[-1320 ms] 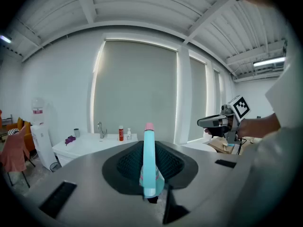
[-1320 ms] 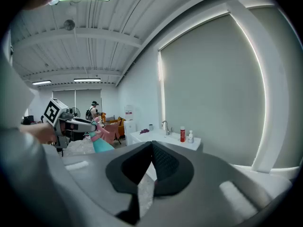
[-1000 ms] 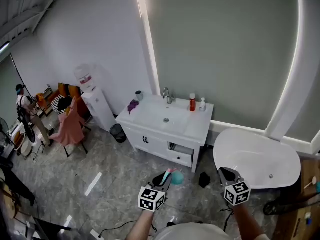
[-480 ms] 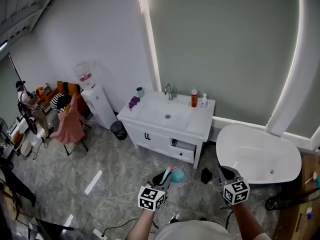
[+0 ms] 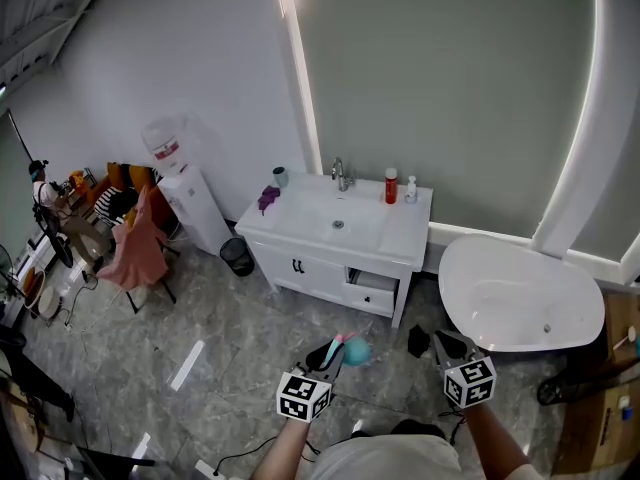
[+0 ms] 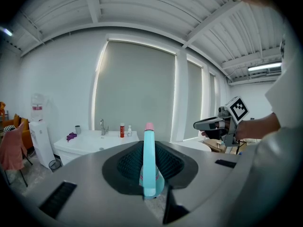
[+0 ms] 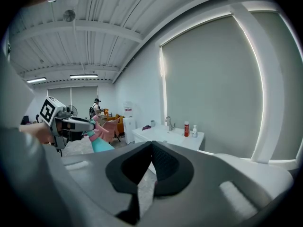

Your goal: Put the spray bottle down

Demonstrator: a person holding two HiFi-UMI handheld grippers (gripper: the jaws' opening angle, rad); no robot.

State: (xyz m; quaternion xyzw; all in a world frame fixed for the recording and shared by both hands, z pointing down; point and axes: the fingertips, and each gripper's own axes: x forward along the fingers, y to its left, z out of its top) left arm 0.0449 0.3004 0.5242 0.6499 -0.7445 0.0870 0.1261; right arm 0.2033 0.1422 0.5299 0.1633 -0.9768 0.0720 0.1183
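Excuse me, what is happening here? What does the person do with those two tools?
A person stands on a tiled floor with a gripper in each hand. The left gripper has its fingers closed on a teal spray bottle with a pink top, held in the air. The right gripper is shut and empty. The bottle is not yet put down; the white vanity stands some way ahead.
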